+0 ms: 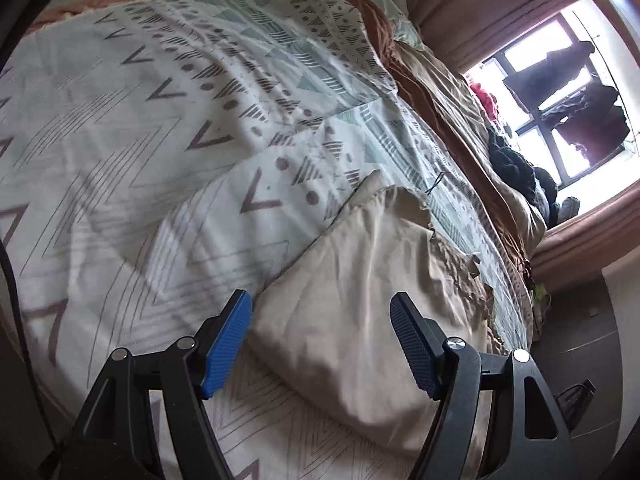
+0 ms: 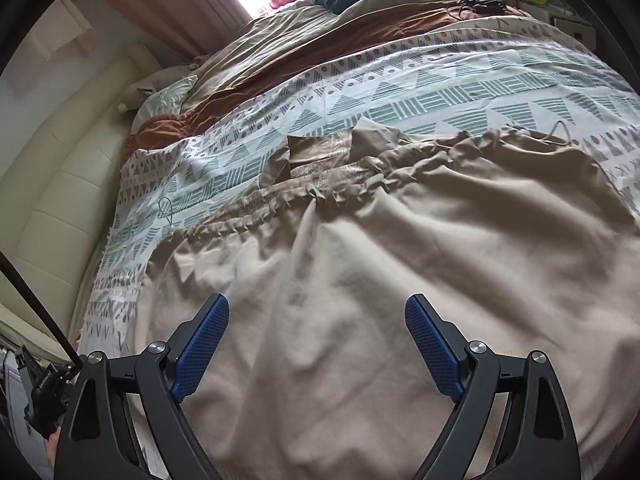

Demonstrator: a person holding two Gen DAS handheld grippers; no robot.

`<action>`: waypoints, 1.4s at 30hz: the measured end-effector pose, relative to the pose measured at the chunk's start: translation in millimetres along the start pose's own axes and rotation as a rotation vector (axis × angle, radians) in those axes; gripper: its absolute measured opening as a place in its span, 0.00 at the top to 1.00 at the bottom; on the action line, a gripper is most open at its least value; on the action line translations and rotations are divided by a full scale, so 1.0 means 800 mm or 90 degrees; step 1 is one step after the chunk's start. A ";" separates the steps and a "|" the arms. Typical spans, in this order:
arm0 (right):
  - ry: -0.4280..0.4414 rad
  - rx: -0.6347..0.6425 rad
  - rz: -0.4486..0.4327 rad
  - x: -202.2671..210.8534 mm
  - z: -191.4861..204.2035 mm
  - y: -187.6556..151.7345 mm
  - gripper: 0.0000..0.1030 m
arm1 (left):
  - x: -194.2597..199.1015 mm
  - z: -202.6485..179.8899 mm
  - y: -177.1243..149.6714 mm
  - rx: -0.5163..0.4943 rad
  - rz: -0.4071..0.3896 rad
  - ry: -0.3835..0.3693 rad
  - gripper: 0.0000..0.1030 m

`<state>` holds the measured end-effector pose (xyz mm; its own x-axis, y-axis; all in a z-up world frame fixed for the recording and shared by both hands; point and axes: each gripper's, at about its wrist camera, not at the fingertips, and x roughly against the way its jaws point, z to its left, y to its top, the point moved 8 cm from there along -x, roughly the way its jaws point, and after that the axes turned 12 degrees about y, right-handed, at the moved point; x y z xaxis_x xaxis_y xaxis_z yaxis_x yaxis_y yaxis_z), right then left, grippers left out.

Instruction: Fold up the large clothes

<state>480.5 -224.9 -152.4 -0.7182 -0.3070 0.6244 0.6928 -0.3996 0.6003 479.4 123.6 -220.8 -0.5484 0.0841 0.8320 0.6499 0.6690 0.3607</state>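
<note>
Bedroom light from a window [image 1: 560, 92] falls across a bed covered by 1 patterned sheet [image 1: 160, 128], which serves as the folding surface in the left wrist view. On it lies 1 beige garment [image 1: 360, 320], its folded edge running diagonally toward the far side, with a gathered waistband [image 1: 460, 276] on the right. The left gripper [image 1: 322, 344] hangs above that edge with its 2 blue pads [image 1: 228, 348] spread wide and nothing between them; probably it has let the cloth settle flat so the fold keeps its shape.

From the right wrist view, the same beige garment [image 2: 360, 280] is spread broad over the patterned sheet [image 2: 440, 100], its waistband [image 2: 360, 176] lying across the far side and 1 small flap [image 2: 316, 148] turned up beyond it. The right gripper [image 2: 318, 354] hovers over the middle of the cloth, its 2 pads [image 2: 202, 356] well apart and empty. Beyond, 1 brown blanket [image 2: 360, 40] and 1 cream headboard [image 2: 60, 200] edge the bed. Judging by the flat cloth, 1 fold is done and more remain.
</note>
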 end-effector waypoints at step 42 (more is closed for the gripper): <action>-0.028 0.133 0.143 -0.011 0.033 -0.127 0.75 | -0.069 0.026 -0.034 0.043 0.089 0.020 0.67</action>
<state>418.2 -158.4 -205.8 -0.5455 -0.3286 0.7710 0.8353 -0.1387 0.5320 481.0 116.0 -285.2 -0.4375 0.1574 0.8854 0.6814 0.7005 0.2122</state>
